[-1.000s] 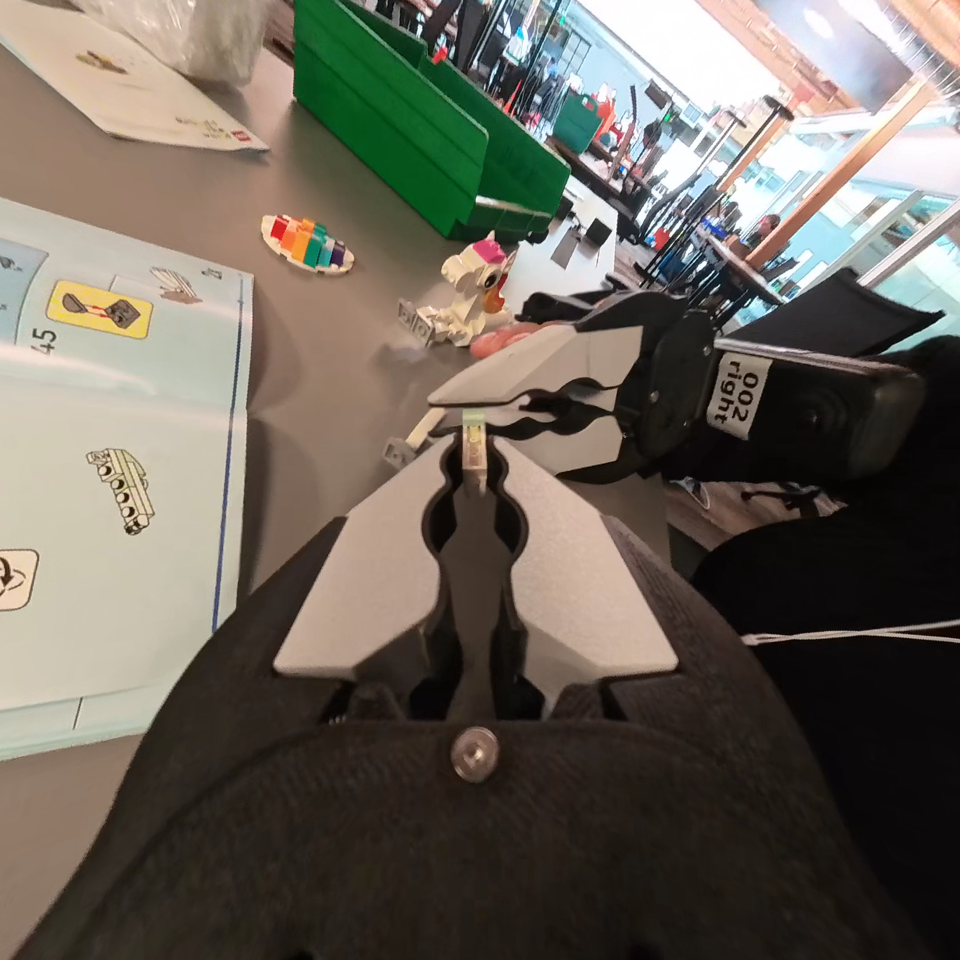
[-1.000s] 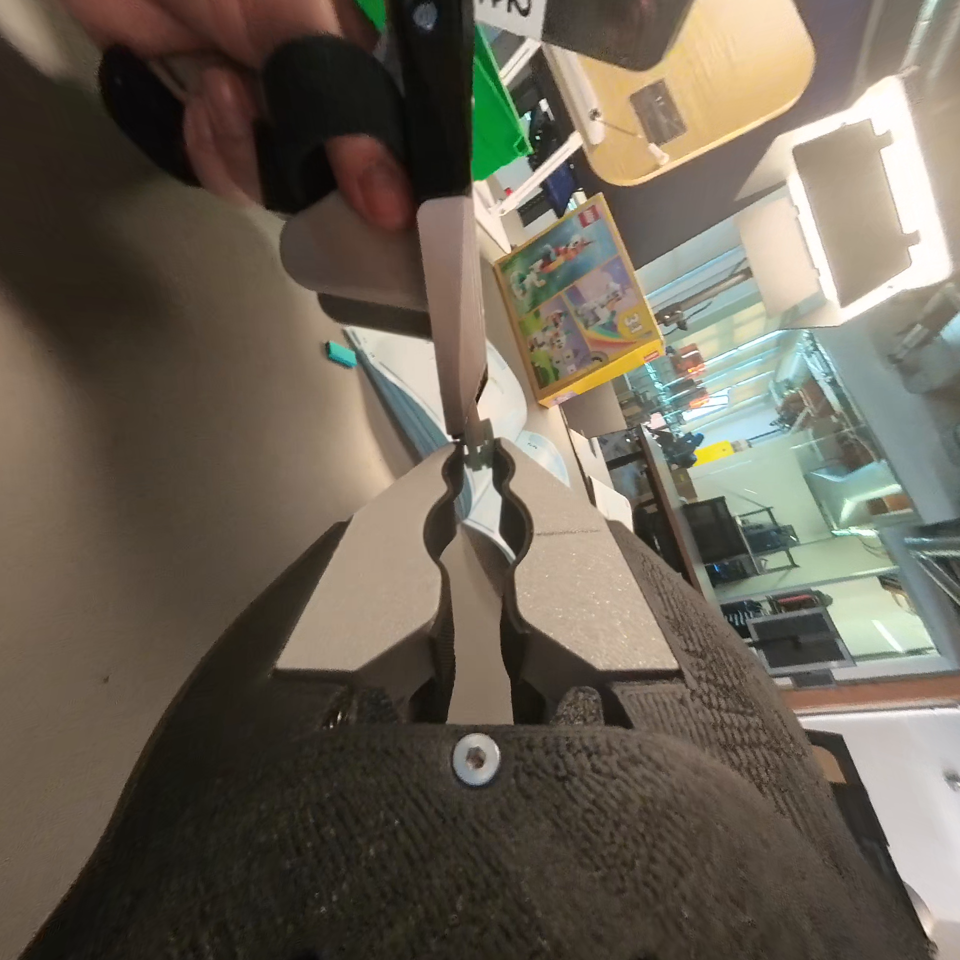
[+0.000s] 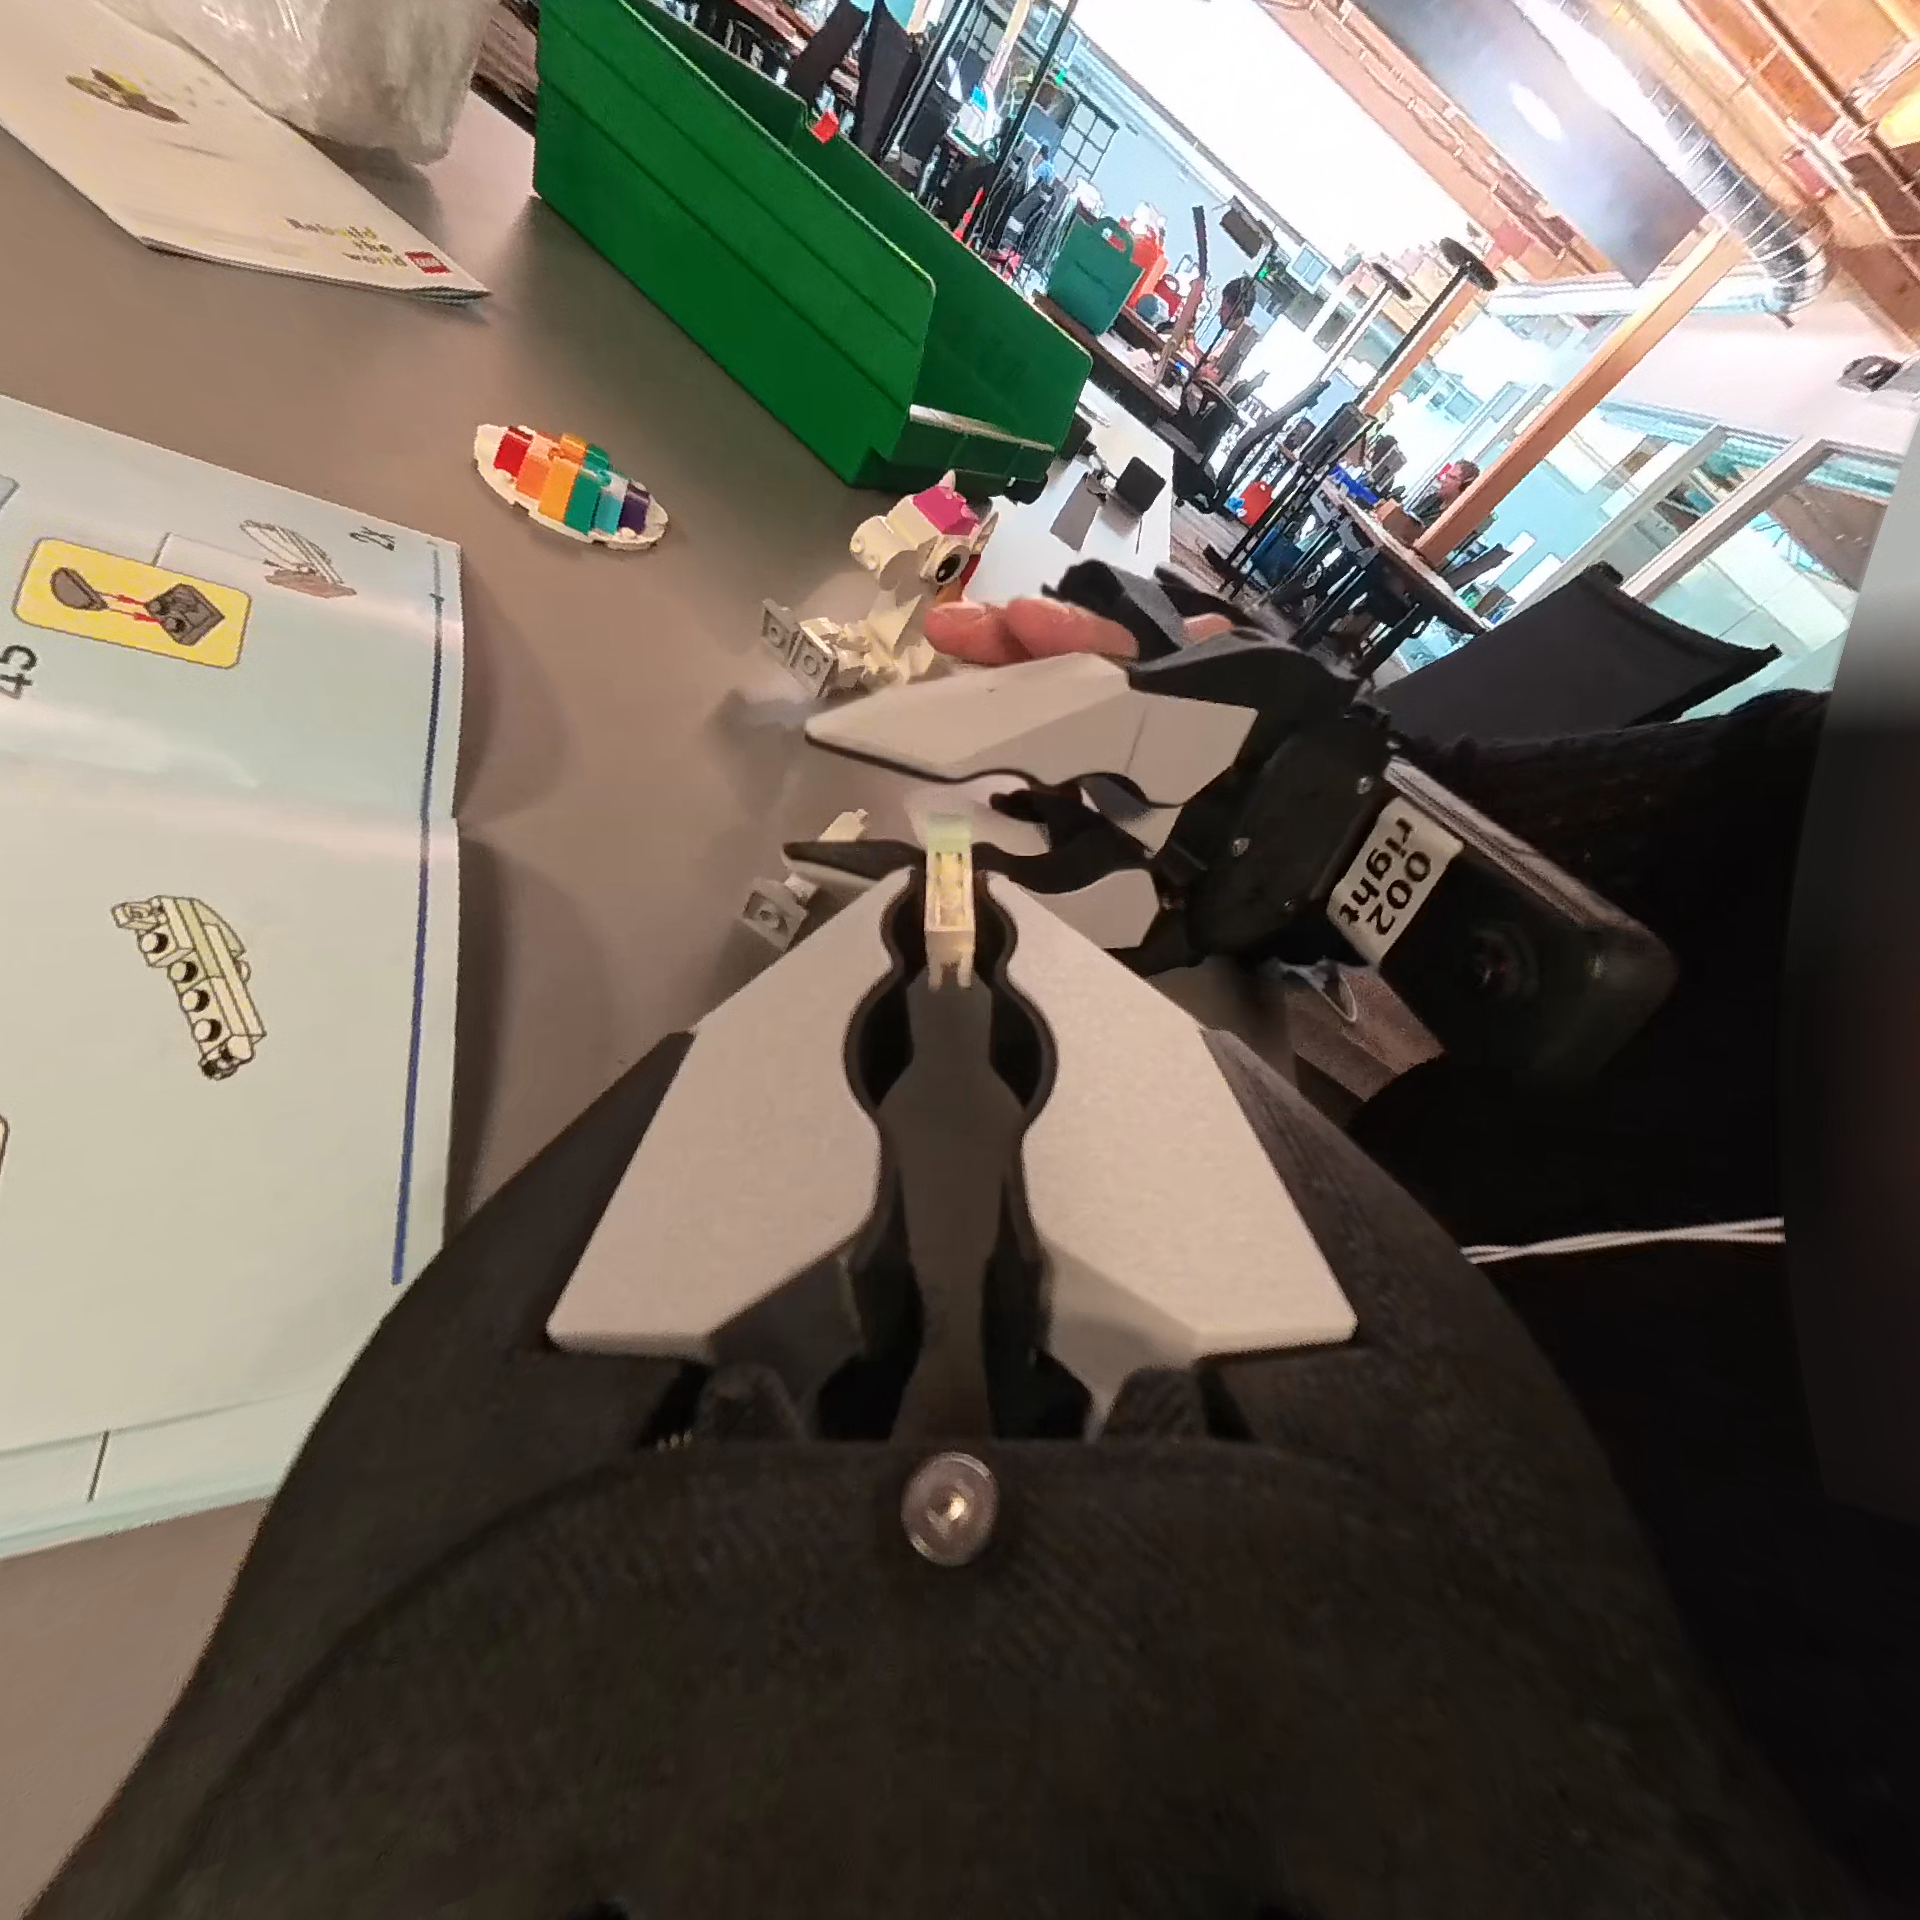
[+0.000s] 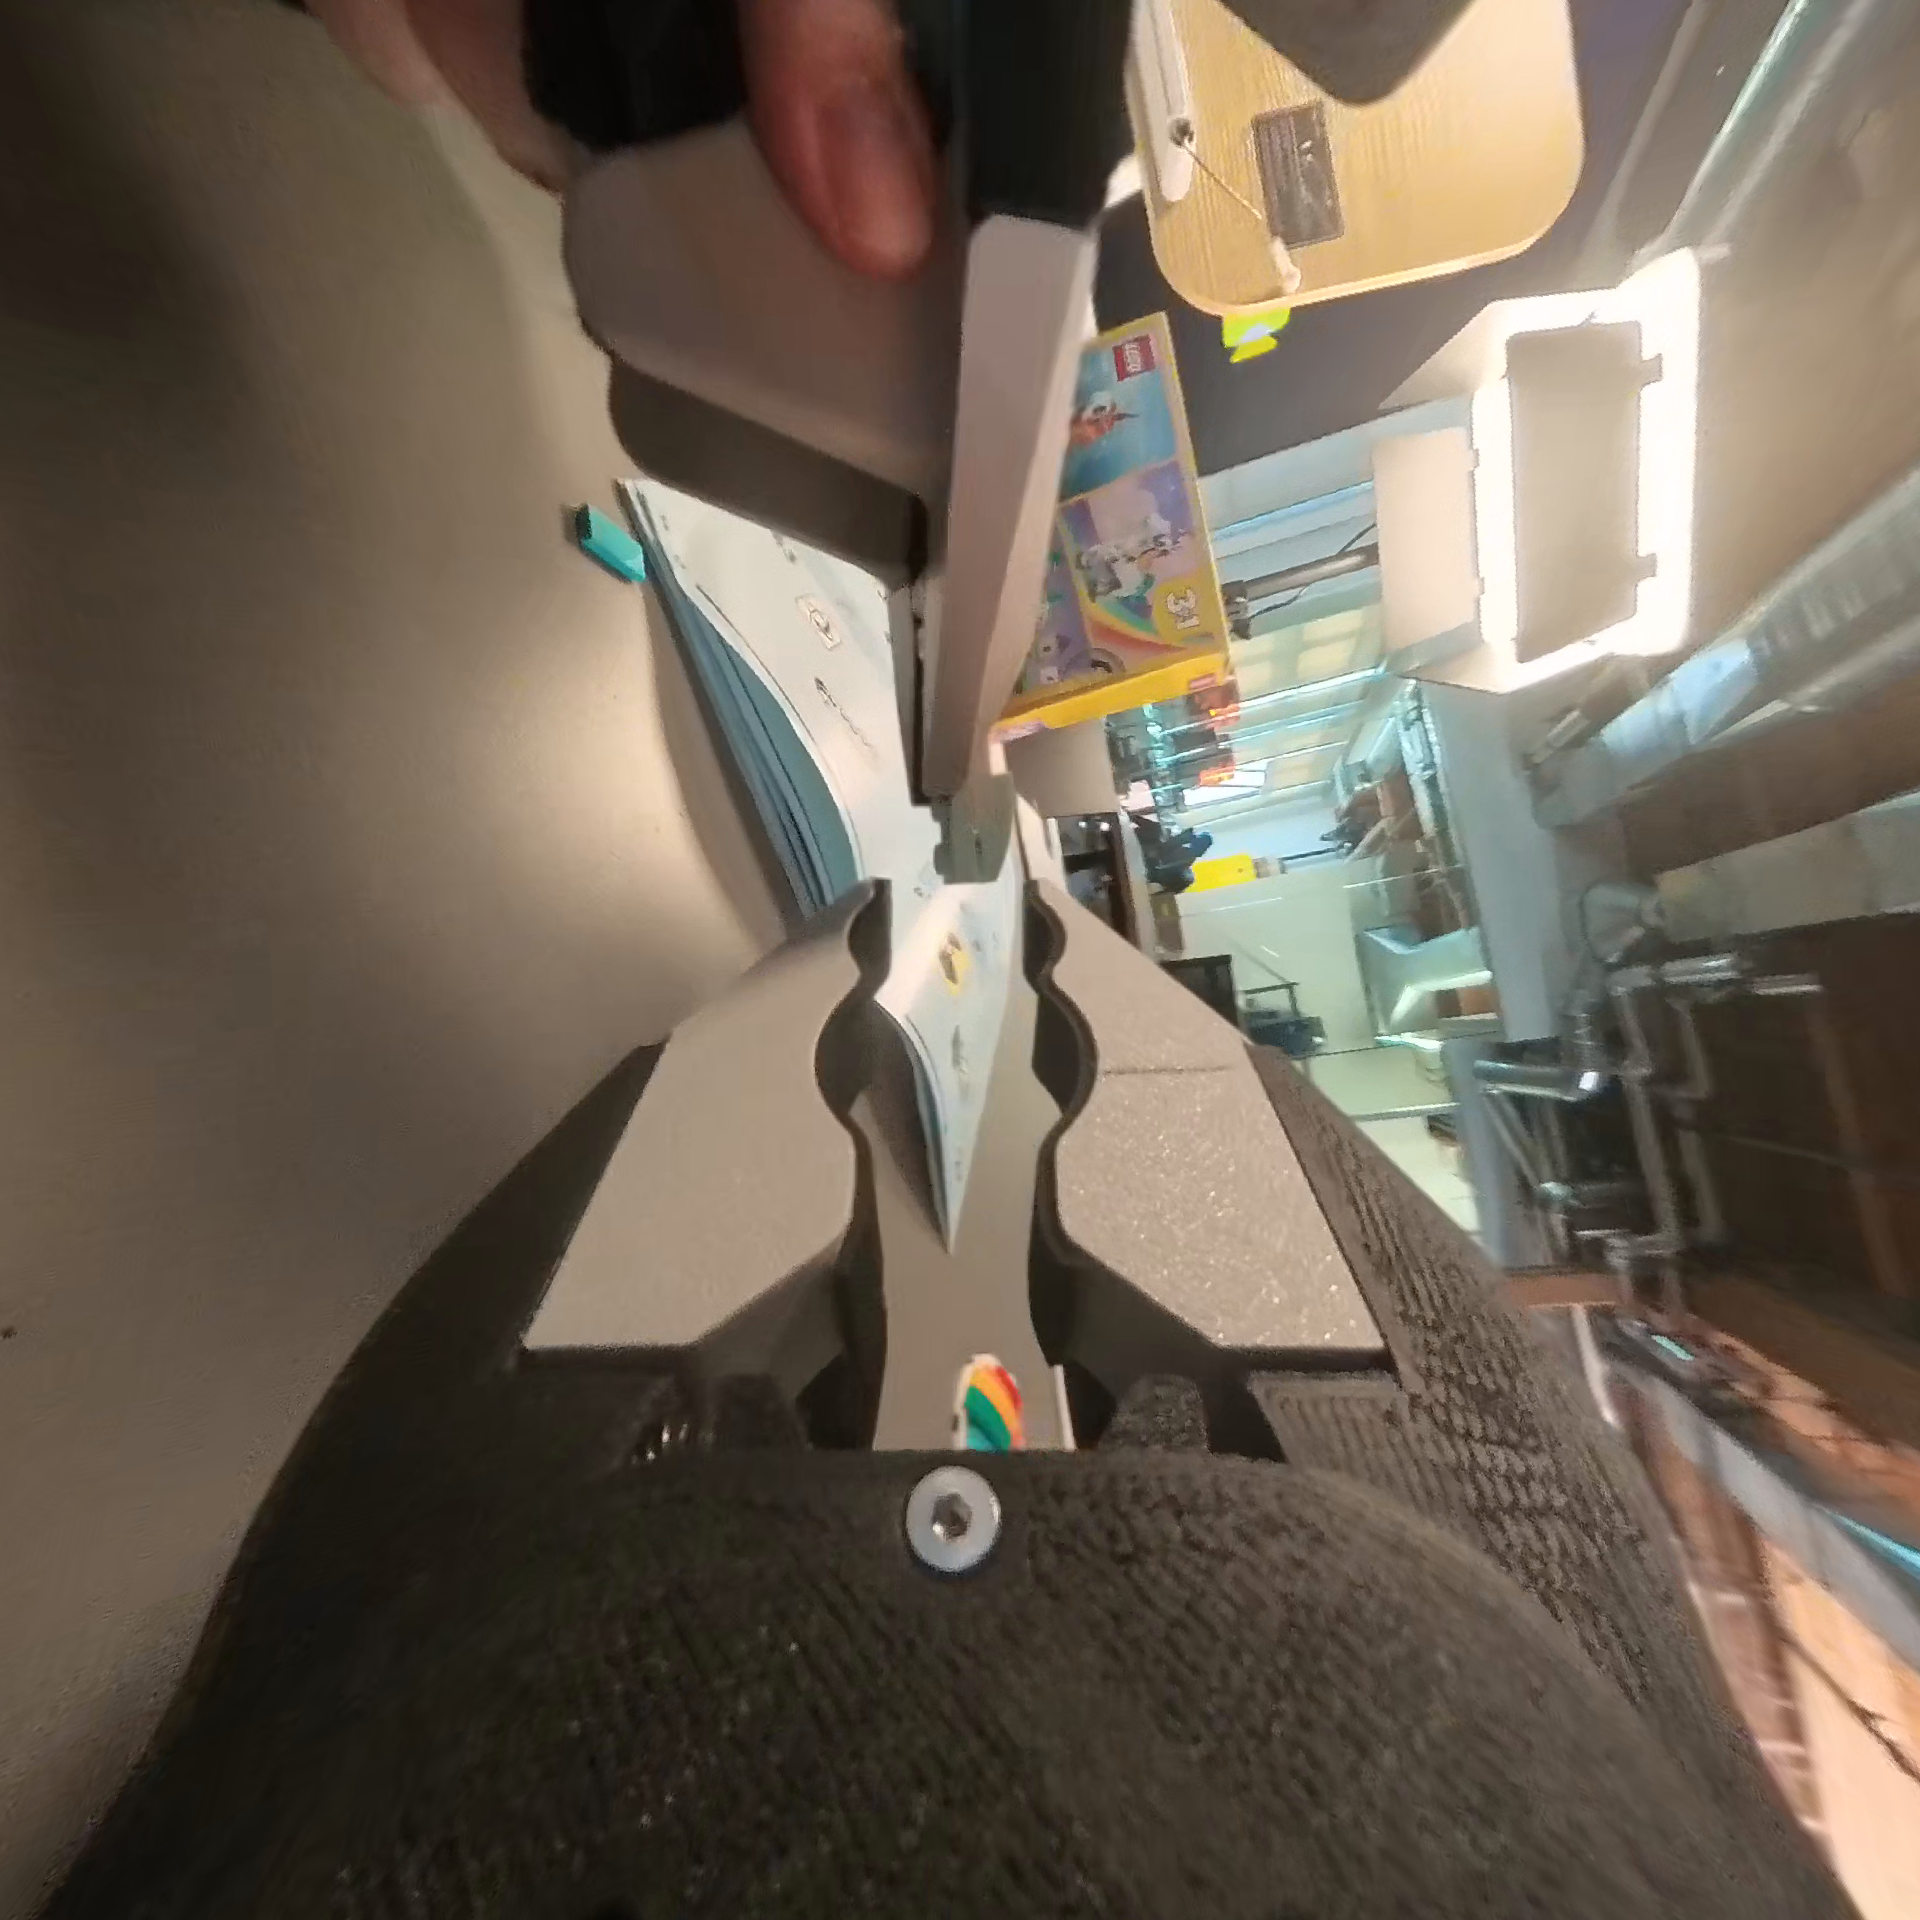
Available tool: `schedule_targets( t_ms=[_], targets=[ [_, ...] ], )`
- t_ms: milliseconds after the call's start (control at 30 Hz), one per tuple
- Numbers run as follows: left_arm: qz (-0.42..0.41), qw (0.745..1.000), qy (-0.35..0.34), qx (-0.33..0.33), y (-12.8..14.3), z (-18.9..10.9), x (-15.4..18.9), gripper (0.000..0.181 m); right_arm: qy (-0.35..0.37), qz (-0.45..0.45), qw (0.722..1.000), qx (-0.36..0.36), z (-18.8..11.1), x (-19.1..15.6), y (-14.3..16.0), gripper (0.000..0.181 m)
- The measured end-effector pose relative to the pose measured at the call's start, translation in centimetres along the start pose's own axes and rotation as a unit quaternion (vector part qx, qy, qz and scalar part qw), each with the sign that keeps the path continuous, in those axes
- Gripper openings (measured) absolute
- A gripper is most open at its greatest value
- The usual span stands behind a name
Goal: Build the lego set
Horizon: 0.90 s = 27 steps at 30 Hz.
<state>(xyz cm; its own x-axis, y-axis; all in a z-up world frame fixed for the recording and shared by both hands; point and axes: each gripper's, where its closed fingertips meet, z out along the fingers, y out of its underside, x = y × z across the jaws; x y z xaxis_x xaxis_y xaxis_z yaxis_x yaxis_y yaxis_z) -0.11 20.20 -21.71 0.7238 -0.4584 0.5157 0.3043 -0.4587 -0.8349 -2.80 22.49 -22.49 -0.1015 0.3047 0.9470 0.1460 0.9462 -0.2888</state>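
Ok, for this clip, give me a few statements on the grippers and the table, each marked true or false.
1. The left hand-held gripper is shut on a small white piece. True.
2. The right hand-held gripper is clamped on that same piece. False: its jaws stand open and hold nothing.
3. The rainbow plate lies on the table. True.
4. The white unicorn figure sits inside the green bin. False: it stands on the table outside the bin.
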Motion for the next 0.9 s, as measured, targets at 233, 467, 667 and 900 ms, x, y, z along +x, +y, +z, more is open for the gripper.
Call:
schedule_targets(
  t_ms=[233,467,667,900],
  targets=[
    [-0.001,1.0,0.0,-0.004,0.2,0.2,0.0,0.008,0.018,-0.028,0.999,-0.008,-0.1,0.2,-0.4,0.011],
    [-0.01,1.0,0.006,0.006,0.0,0.2,0.1,0.008,0.047,-0.081,0.995,-0.038,-0.1,0.7,-0.2,0.005],
    [-0.006,1.0,0.005,0.015,-0.2,0.2,0.3,0.008,0.088,-0.149,0.984,-0.049,-0.3,1.3,-0.3,0.003],
    [-0.014,0.999,-0.001,0.045,-0.8,0.2,0.2,0.008,0.122,-0.168,0.976,-0.06,-0.3,2.0,-0.3,0.003]
  ],
)
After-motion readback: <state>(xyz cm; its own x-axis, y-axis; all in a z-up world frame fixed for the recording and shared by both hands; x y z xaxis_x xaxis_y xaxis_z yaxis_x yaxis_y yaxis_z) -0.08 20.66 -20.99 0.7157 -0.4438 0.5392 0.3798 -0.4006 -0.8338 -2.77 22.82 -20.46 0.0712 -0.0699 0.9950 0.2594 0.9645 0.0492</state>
